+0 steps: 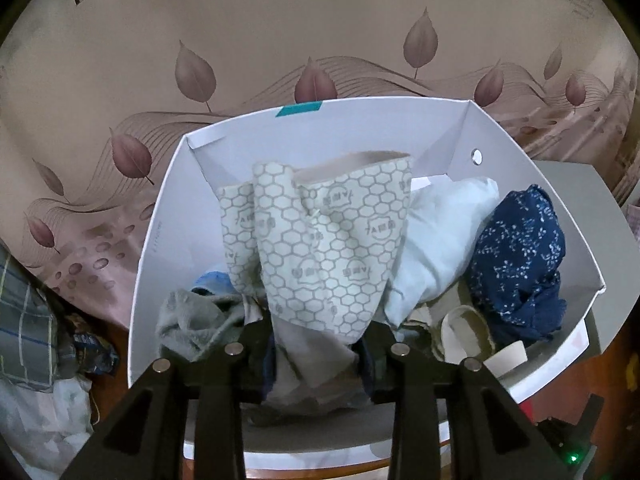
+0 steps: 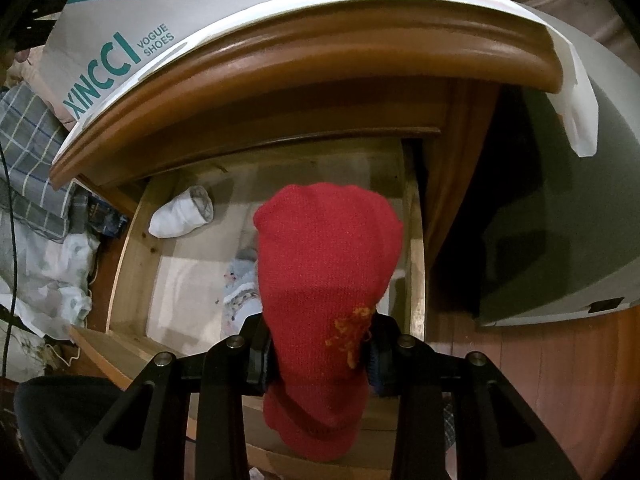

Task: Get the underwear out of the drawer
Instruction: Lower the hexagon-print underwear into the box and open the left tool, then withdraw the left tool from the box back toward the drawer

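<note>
The left tongs (image 1: 316, 344) hang over an open box (image 1: 160, 216), clamped on a patterned cloth (image 1: 332, 248) that rises ahead of them; in the box, a towel (image 1: 192, 320) lies just left of the tongs, a pale garment (image 1: 444, 232) right of the cloth, a dotted garment (image 1: 520, 256) farther right against the box wall; a bedsheet (image 1: 280, 40) spreads behind the box.

The right tongs (image 2: 320, 354) grip a knitted garment (image 2: 328, 272) above an open drawer (image 2: 136, 256); in the drawer, a rolled sock (image 2: 182, 212) lies ahead and left of the tongs, a flowered garment (image 2: 240, 288) just left behind the knit; a shoebox (image 2: 120, 48) sits on the nightstand (image 2: 320, 52) above the drawer.
</note>
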